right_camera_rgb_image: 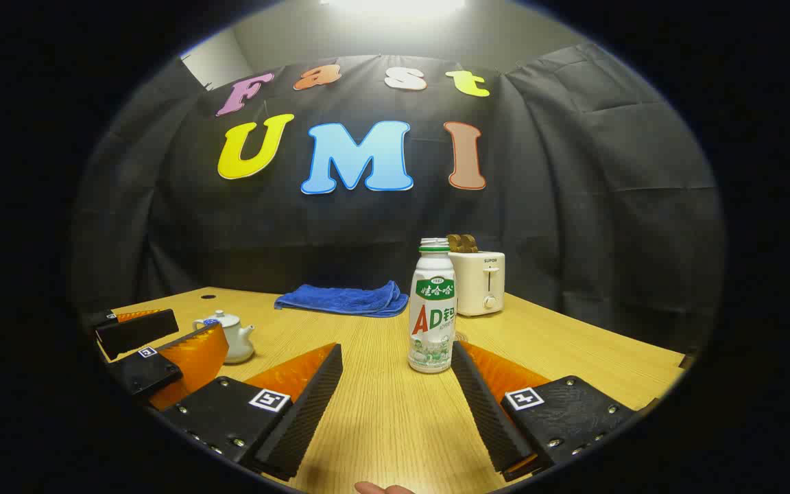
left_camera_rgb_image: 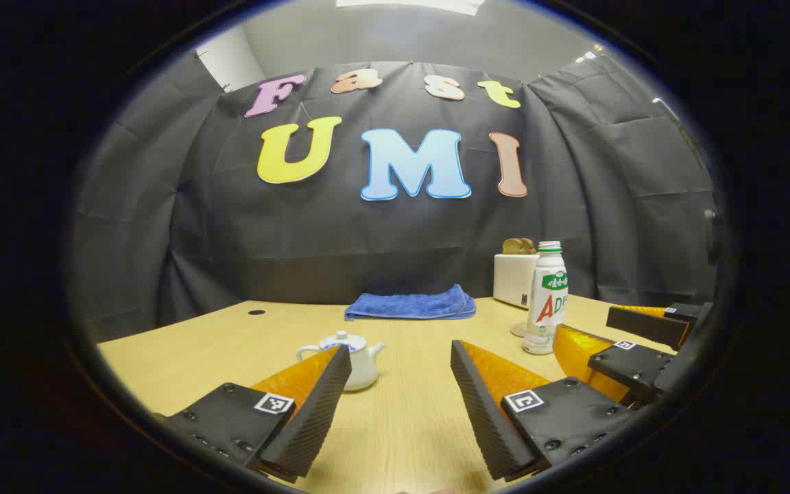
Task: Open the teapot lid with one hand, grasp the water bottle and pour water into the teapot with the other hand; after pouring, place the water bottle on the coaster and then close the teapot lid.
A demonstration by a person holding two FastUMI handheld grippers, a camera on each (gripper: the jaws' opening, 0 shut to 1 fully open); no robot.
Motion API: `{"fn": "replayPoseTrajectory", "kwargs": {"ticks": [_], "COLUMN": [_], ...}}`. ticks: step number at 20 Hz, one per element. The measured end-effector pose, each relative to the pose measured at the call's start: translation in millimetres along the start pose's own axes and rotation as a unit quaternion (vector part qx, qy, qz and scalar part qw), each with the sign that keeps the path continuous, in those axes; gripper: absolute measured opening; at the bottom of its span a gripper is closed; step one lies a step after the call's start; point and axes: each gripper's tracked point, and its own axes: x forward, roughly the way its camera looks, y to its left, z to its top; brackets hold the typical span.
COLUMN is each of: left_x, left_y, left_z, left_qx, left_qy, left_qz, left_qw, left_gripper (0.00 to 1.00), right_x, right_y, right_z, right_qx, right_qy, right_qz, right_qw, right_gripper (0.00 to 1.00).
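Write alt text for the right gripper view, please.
A white bottle stands on a wooden table just ahead of the open right gripper. A small teapot, lid on, sits left beside the left gripper; a blue towel and toaster lie behind.

The right gripper (right_camera_rgb_image: 397,357) was wide open. The water bottle (right_camera_rgb_image: 433,307) stood upright on the table (right_camera_rgb_image: 381,418) just ahead. The teapot (right_camera_rgb_image: 234,336) sat far left, lid on.
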Motion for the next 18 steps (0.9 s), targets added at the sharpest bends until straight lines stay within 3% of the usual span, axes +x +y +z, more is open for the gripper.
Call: {"fn": "replayPoseTrajectory", "kwargs": {"ticks": [18], "left_x": [0.2], "left_y": [-1.9], "left_z": [-0.1], "left_qx": [0.001], "left_qy": [0.001], "left_qz": [-0.007], "left_qw": [1.0], "left_gripper": [1.0], "right_x": [0.3], "right_y": [-0.6], "right_z": [0.0], "right_qx": [0.0], "right_qy": [-0.001], "right_qz": [-0.003], "right_qw": [1.0], "right_gripper": [0.98]}}
